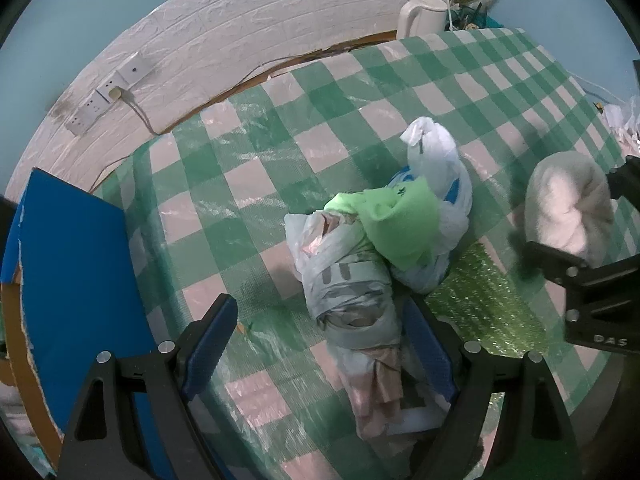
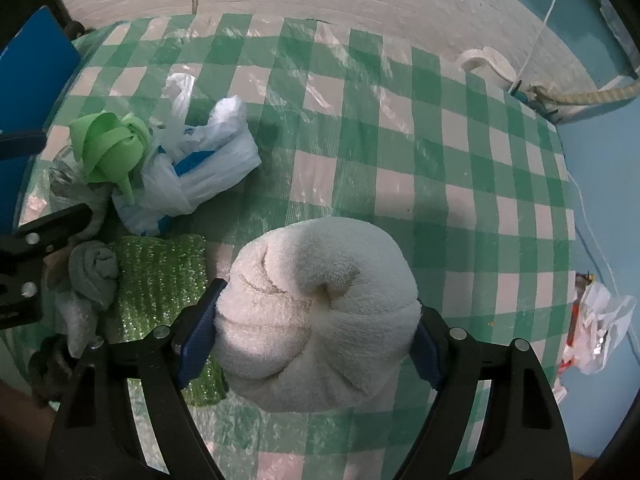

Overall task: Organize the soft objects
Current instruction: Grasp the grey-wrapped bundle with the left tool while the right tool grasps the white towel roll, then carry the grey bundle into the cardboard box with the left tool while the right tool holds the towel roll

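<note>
My right gripper is shut on a rolled white towel and holds it above the checked table; the towel also shows in the left wrist view. My left gripper is open, its jaws on either side of a grey-and-pink knotted plastic bag. A green cloth knot lies on a white-and-blue plastic bag just beyond. A sparkly green cloth and a grey rolled sock lie at the left of the right wrist view.
The table has a green-and-white checked plastic cover. A blue board stands at its left edge. A white kettle and cables sit at the far corner. Wall sockets are on the white brick wall. Crumpled packaging lies at the right edge.
</note>
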`<act>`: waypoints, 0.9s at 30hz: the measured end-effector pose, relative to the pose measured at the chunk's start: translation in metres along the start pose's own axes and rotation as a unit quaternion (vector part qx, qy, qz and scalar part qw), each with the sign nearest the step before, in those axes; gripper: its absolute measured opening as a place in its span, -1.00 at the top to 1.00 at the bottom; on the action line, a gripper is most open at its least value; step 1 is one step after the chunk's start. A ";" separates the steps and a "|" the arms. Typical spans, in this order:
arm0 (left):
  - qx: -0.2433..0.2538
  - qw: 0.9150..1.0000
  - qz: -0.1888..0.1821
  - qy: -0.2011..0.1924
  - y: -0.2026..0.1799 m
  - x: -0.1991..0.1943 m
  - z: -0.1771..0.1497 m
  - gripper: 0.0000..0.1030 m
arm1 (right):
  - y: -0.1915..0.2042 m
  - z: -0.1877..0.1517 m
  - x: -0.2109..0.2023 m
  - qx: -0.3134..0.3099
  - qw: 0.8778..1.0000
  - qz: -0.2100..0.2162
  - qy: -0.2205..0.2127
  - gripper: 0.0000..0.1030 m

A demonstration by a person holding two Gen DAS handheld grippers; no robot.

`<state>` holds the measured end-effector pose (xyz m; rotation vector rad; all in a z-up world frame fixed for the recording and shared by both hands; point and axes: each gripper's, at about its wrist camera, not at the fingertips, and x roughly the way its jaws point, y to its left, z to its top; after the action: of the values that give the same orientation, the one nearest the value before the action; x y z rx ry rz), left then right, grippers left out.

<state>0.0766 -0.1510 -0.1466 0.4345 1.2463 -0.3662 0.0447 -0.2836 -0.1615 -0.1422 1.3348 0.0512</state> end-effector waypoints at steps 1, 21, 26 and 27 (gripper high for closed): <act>-0.002 1.000 -0.001 -0.001 0.002 0.001 0.000 -0.57 | -0.003 0.004 0.001 -0.001 1.000 0.000 0.001 -0.58; 0.001 0.999 -0.027 -0.028 0.019 -0.014 -0.011 0.36 | 0.015 0.003 -0.022 -0.023 1.000 0.000 -0.020 -0.58; 0.006 0.999 -0.014 -0.037 0.020 -0.028 -0.017 0.36 | 0.023 0.003 -0.033 -0.031 0.999 0.003 -0.030 -0.58; 0.010 0.999 -0.008 -0.039 0.018 -0.031 -0.018 0.36 | 0.024 0.003 -0.036 -0.031 0.999 0.004 -0.031 -0.58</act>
<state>0.0619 -0.1248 -0.1196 0.4232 1.1720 -0.4051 0.0359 -0.2576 -0.1279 -0.1860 1.2718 0.1041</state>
